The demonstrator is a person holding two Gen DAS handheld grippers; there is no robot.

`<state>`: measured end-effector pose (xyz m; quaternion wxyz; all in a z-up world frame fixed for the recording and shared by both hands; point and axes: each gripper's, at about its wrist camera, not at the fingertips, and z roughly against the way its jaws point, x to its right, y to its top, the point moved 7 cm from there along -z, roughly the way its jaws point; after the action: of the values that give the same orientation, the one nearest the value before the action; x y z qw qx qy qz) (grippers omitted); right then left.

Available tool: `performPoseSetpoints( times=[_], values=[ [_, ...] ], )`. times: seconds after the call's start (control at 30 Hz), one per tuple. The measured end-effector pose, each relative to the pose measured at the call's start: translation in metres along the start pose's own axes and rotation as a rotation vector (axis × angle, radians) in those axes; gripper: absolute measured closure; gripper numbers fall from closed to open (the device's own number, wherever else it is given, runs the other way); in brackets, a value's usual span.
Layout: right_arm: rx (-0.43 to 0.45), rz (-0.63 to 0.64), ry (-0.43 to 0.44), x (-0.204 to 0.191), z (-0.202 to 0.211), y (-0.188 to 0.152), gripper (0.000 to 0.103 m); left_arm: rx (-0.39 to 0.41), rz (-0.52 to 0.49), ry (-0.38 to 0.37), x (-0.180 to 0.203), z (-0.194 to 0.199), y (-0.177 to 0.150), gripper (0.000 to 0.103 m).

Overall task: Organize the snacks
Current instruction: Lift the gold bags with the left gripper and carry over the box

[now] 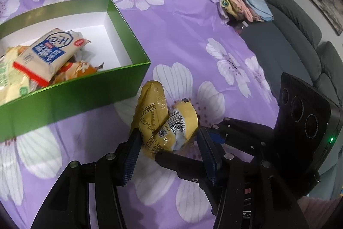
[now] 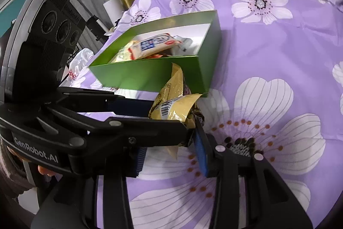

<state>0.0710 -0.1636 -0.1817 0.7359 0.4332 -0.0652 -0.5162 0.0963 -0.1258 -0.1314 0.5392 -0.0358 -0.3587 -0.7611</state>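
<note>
The yellow snack packet (image 1: 165, 119) is light, crinkly and slick, best taken by its bunched middle or crimped ends. It sits between both claws, at five o'clock from the green box (image 1: 120, 87). The left gripper (image 1: 169, 143) is clamped on it; the right gripper (image 2: 171, 151) seems clamped on its lower edge, though that view is cluttered. The box wall stands in the way, with other packets (image 1: 42, 53) inside.

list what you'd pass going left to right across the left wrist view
green box with snack packs inside → yellow snack packet between the left gripper fingers → right gripper's black camera housing → grey sofa at the far right
</note>
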Motion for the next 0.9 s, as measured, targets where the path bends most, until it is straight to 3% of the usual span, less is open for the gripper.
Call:
performPoseSetpoints(
  times=[0.3, 0.9],
  values=[
    [-0.01, 0.07, 0.03, -0.042, 0.013, -0.01, 0.062, 0.052, 0.028, 0.037, 0.001, 0.038, -0.024, 0.049],
    [0.074, 0.209, 0.023, -0.104, 0.051, 0.013, 0.062, 0.211, 0.001, 0.061, 0.013, 0.109, -0.026, 0.049]
  ],
)
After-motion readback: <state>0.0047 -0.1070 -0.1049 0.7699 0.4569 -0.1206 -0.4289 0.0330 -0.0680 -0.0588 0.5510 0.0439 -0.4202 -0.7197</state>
